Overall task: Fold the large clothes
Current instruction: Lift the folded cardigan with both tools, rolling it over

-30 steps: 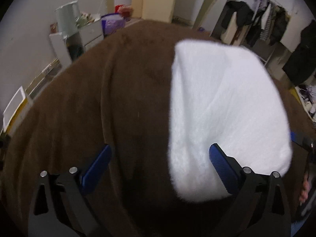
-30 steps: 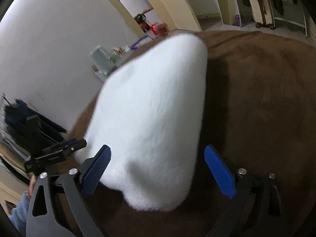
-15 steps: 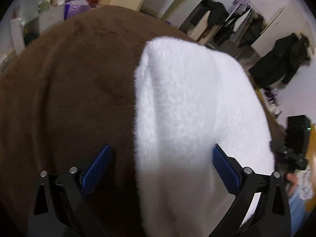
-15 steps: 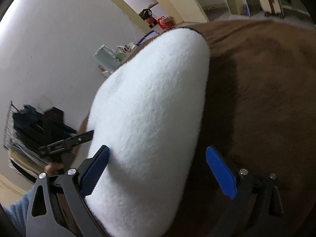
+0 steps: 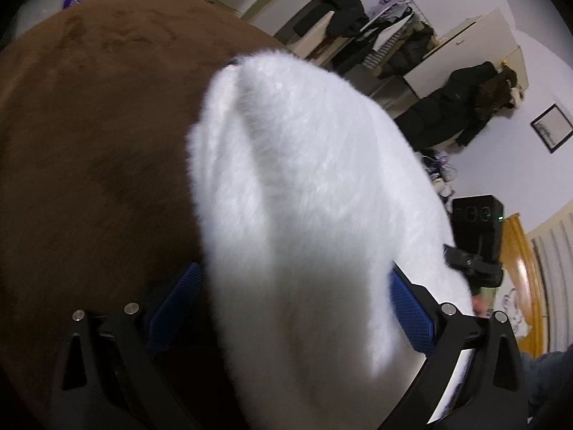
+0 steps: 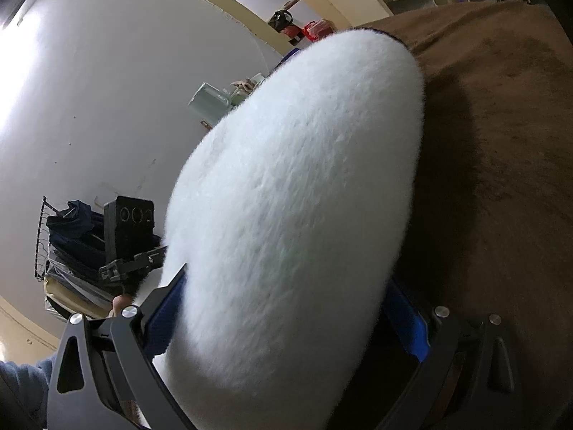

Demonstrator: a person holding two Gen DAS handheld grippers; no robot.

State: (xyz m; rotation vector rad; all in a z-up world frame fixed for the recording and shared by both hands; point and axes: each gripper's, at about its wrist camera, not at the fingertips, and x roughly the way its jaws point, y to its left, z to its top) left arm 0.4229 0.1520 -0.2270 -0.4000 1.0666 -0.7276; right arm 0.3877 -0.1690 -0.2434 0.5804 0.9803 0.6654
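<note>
A white fluffy folded garment (image 5: 304,186) (image 6: 297,186) lies on a brown plush cover (image 5: 93,136) (image 6: 501,165). My left gripper (image 5: 293,308) is open, and the garment's near end fills the gap between its blue pads (image 5: 175,304). My right gripper (image 6: 286,319) is open too, astride the garment's other near end, with one blue pad (image 6: 408,319) on the brown side. The pads are not pressed on the cloth. Each wrist view catches the other gripper at the garment's edge: the right gripper (image 5: 469,265) and the left gripper (image 6: 132,265).
Dark coats (image 5: 462,111) and a clothes rack (image 5: 386,21) stand beyond the cover's far right. A black box with a green light (image 5: 480,222) is close by. A wire basket of dark clothes (image 6: 68,236) stands against the white wall (image 6: 107,89). A person's sleeve (image 6: 21,380) shows low left.
Both grippers moved forward and closer to the garment, so its near end now fills the gap between each pair of fingers. The jaws stayed as wide as before.
</note>
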